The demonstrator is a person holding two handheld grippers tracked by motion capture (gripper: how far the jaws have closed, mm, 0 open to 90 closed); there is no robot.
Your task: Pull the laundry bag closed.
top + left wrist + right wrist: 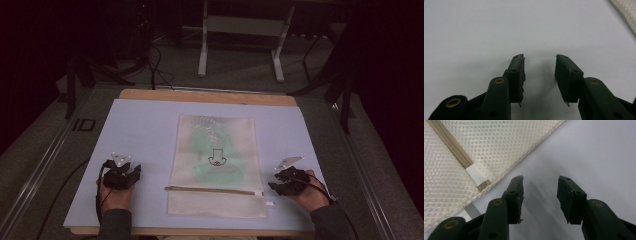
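On my left, the left gripper (131, 172) sits low on the pale blue mat (140, 125), held in the person's left hand (116, 196). In the left gripper view, I see its jaws standing parted with a clear gap between them, nothing in the gap, only bare mat below; a corner of the mesh bag (627, 11) shows at the upper right, well apart from the jaws.

In the middle of the mat lies the mesh bag (215, 165), flat, cream-white, with something green (200, 142) showing faintly through it and a small dark printed mark on its front. Its tan zipper (212, 189) runs across the near part, ending at a white tab (258, 193) toward the right.

On my right, the right gripper (272, 181) rests on the mat just beside the bag's right edge, in the right hand (309, 192). From the right gripper view, I read its jaws as parted about as wide as the left's, gripping nothing. The bag (486, 150) lies just beyond the left jaw's tip, with the zipper's end (461, 160) and white tab (476, 175) near it; I can't tell whether that jaw touches the mesh.
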